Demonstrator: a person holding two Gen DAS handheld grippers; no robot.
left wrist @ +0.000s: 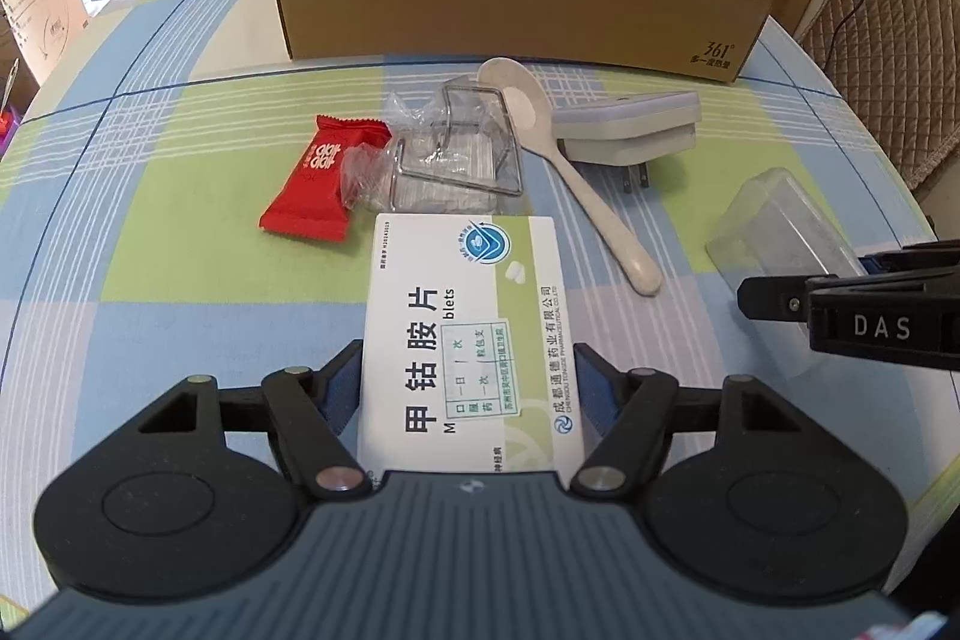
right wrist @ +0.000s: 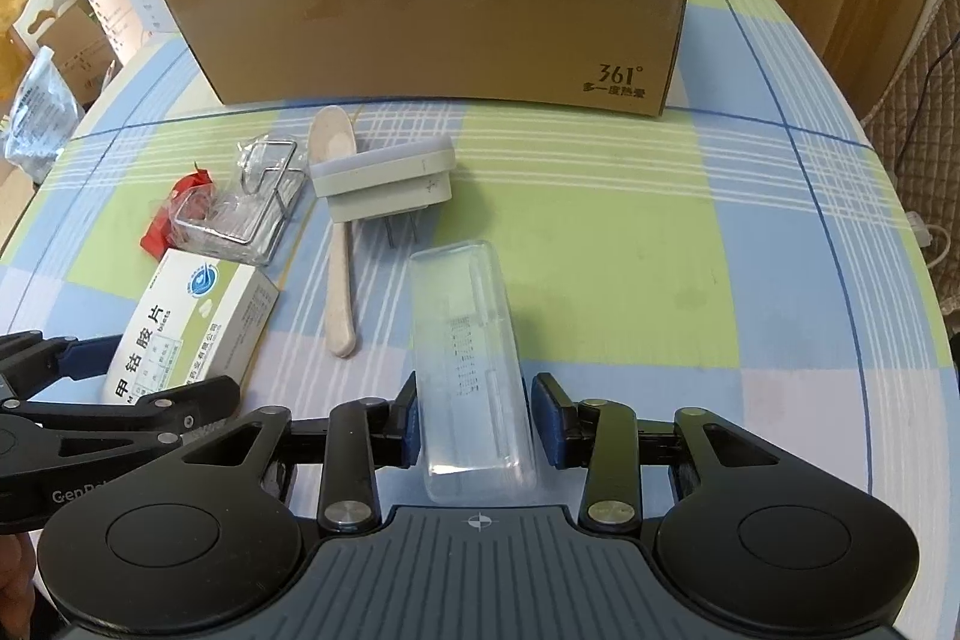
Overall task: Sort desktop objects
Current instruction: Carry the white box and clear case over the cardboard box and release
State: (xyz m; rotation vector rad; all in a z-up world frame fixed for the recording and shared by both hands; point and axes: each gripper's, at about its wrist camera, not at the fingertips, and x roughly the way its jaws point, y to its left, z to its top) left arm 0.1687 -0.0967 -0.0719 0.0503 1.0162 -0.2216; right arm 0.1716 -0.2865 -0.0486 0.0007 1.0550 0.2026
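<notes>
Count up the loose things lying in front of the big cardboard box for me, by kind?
Medicine box: 1
Clear plastic case: 1
Spoon: 1
Plug adapter: 1
Red snack packet: 1
Clear holder with wire frame: 1
Total: 6

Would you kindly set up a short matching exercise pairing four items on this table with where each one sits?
Things:
1. medicine box
2. clear plastic case
3. spoon
4. red snack packet

Places:
A. partly under the white plug adapter
B. between the right gripper fingers
C. between the left gripper fingers
D. beside the crumpled clear wrapper

Pairs: 1-C, 2-B, 3-A, 4-D
</notes>
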